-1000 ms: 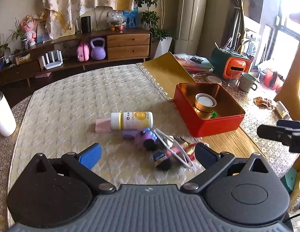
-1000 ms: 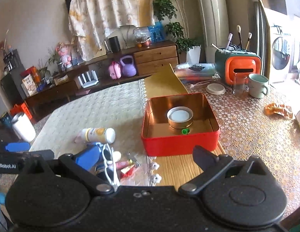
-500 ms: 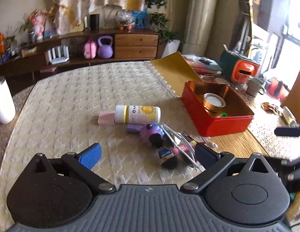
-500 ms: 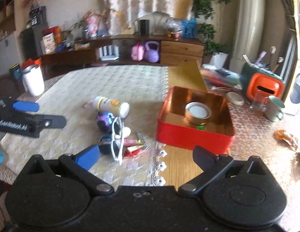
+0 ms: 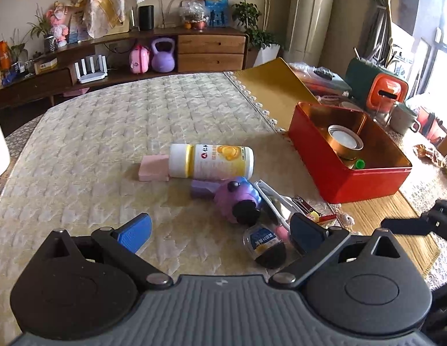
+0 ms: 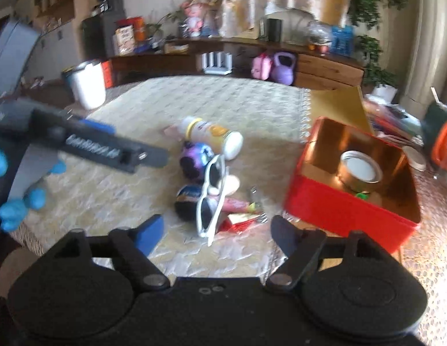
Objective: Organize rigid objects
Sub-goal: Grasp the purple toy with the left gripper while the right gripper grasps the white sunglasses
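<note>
The right gripper [image 6: 216,229] is being narrowed, nothing yet between its jaws, and is being aimed at the white-framed plastic sunglasses [image 6: 211,199] propped on the heap, probably as the next pick. The left gripper [image 5: 220,227] is being held spread and unladen beside the purple round toy [image 5: 237,199]. One white cylindrical bottle with a yellow label [image 5: 211,161], one pink rectangular block [image 5: 152,168] and one dark round jar [image 5: 265,245] are lying clustered (small packets uncountable). One red square tin box [image 5: 353,178] is being kept open just beside them, one gold round tin [image 5: 345,141] inside.
</note>
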{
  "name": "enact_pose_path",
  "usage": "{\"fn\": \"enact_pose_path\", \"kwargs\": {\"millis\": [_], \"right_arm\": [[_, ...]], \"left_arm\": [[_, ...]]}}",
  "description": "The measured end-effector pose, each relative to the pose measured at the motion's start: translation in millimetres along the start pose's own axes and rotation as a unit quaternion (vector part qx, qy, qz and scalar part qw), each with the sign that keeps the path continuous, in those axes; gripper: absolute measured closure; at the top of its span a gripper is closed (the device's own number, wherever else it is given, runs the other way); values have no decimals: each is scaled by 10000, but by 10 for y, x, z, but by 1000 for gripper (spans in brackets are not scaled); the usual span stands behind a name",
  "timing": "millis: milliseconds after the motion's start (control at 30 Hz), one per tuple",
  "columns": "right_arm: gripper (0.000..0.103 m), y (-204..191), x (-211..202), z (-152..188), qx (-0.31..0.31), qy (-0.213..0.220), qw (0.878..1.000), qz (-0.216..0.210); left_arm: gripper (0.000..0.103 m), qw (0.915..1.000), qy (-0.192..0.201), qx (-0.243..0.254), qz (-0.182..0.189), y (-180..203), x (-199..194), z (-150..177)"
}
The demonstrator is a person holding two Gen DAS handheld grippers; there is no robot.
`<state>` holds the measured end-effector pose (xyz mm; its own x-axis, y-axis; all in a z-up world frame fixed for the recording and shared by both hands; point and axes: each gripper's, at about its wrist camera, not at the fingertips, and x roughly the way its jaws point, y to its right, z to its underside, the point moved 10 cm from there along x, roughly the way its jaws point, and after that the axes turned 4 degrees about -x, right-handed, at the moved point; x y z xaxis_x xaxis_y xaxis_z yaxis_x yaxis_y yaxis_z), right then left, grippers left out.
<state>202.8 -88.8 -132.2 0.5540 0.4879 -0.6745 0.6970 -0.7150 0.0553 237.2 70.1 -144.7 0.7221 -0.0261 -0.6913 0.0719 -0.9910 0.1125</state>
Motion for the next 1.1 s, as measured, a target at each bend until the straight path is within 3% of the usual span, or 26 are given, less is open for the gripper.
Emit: {"fn": "enact_pose_path", "kwargs": {"millis": [100,467,900,1100], "right_arm": [[38,-60,80,59,-32,-80,9997,-214],[51,-114,352,30,-187,-184,9995,-159],[60,-45,617,-130,-182,-210,9996,-8],[62,-13,731,-143,-72,-310,9995,31]], "left_arm": [[0,10000,6,26,14,36,108,-10],[1,9999,-140,-28,76,84,443,-53],[25,9975,-388,-514,284,40,694,-123],[29,9956,-488,-710,372,21,763,-133]]}}
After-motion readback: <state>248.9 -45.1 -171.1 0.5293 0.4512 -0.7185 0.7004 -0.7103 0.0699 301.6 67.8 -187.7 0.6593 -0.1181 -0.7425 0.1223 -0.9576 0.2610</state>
